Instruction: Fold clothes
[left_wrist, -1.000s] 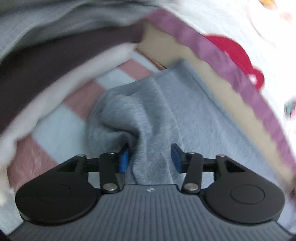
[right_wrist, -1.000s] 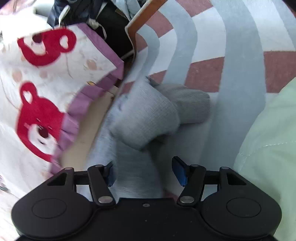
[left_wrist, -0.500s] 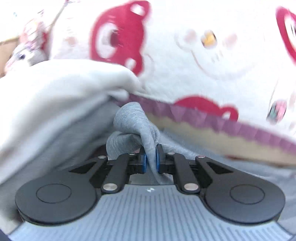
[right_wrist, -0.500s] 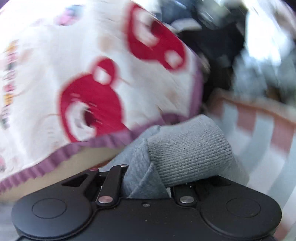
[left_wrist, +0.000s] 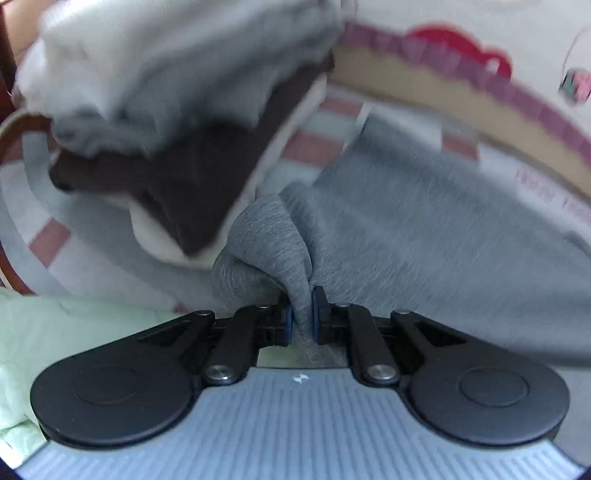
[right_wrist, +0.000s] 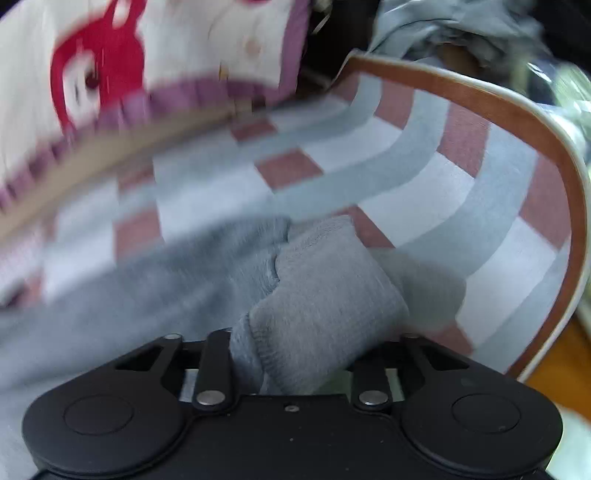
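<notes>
A grey knit garment is stretched over the checked table. My left gripper is shut on a bunched fold of it, the blue pads pinching the cloth. In the right wrist view the same grey garment trails off to the left, blurred. Its ribbed cuff bulges out between the arms of my right gripper, which is shut on it; the fingertips are hidden under the cloth.
A stack of folded clothes, white, grey and dark brown, lies at the left. A white cloth with red bears and a purple frill hangs behind. The table's wooden rim curves at the right. Pale green fabric lies near left.
Both grippers went from open around the grey cloth to shut on it, then swung back down over the table, stretching the garment between them.
</notes>
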